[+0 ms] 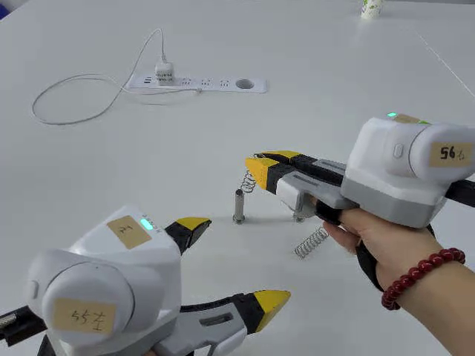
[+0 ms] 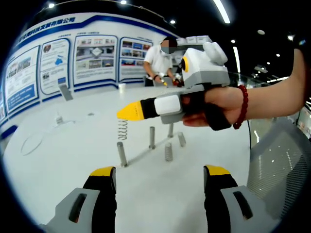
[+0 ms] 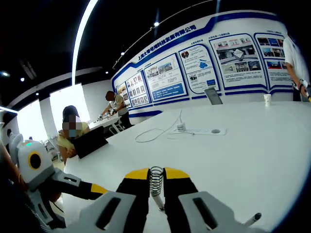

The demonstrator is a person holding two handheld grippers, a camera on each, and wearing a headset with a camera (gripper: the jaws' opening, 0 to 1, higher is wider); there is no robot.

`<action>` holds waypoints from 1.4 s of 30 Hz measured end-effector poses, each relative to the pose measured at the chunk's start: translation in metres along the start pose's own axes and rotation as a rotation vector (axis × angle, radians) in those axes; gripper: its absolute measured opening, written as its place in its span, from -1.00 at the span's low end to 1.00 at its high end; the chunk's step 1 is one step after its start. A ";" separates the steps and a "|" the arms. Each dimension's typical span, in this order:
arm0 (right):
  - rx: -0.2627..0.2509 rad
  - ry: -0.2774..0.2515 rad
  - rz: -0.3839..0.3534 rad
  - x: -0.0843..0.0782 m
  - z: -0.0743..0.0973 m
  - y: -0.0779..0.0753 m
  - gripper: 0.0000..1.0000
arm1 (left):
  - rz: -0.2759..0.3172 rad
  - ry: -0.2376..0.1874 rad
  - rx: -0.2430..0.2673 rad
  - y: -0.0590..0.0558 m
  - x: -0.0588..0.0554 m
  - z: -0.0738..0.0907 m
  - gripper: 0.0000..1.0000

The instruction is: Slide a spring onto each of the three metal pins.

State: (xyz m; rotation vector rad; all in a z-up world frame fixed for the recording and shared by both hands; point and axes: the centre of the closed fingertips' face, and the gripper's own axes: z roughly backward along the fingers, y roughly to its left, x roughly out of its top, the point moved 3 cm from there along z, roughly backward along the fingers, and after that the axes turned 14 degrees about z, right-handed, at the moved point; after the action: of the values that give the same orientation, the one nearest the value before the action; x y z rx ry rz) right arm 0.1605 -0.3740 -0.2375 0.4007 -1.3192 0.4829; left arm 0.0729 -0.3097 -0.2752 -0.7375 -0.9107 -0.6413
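Note:
My right gripper (image 1: 260, 166) (image 3: 155, 173) is shut on a small coil spring (image 1: 247, 182) (image 3: 156, 180) (image 2: 122, 129), which hangs upright from its yellow tips. Just under that spring stands a metal pin (image 1: 239, 206) (image 2: 122, 154) (image 3: 158, 201); whether they touch I cannot tell. A second pin (image 1: 299, 215) (image 2: 152, 137) is partly hidden under the right gripper, and a third pin (image 2: 170, 130) stands behind it. A loose spring (image 1: 312, 242) (image 2: 168, 152) lies on the white table (image 1: 148, 163). My left gripper (image 1: 234, 261) (image 2: 160, 172) is held open and empty, nearer to me than the pins.
A white power strip (image 1: 197, 83) (image 3: 204, 131) with a plugged charger and a looping cable lies at the far left of the table. A paper cup (image 1: 371, 7) stands at the far edge. People are at tables in the background.

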 end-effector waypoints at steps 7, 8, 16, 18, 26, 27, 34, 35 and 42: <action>0.011 0.008 0.039 -0.001 -0.006 0.004 -0.78 | 0.000 0.000 -0.001 -0.001 0.000 -0.001 0.59; 0.013 0.013 0.043 -0.002 -0.006 0.005 -0.78 | 0.001 -0.001 0.000 -0.001 0.000 -0.001 0.62; 0.020 0.041 0.112 -0.007 -0.009 0.010 -0.77 | 0.010 0.000 0.016 0.003 -0.001 0.000 0.69; 0.021 0.055 0.157 -0.008 -0.009 0.011 -0.77 | 0.009 0.002 0.016 0.003 -0.002 -0.001 0.70; 0.028 0.087 0.212 -0.015 -0.013 0.016 -0.77 | -0.001 0.019 0.014 0.002 -0.006 -0.002 0.70; 0.022 0.091 0.209 -0.016 -0.013 0.016 -0.77 | -0.005 0.021 0.015 0.002 -0.006 -0.002 0.70; 0.026 0.124 0.237 -0.025 -0.016 0.019 -0.77 | -0.007 0.025 0.014 0.002 -0.007 -0.002 0.69; 0.027 0.131 0.238 -0.027 -0.016 0.019 -0.77 | -0.006 0.025 0.013 0.002 -0.007 -0.003 0.69; 0.025 0.162 0.230 -0.037 -0.020 0.019 -0.77 | -0.010 0.032 0.014 0.002 -0.008 -0.002 0.68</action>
State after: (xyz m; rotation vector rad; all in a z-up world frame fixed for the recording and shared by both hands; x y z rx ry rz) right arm 0.1593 -0.3513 -0.2777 0.2256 -1.2077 0.7107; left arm 0.0720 -0.3091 -0.2834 -0.7086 -0.8895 -0.6535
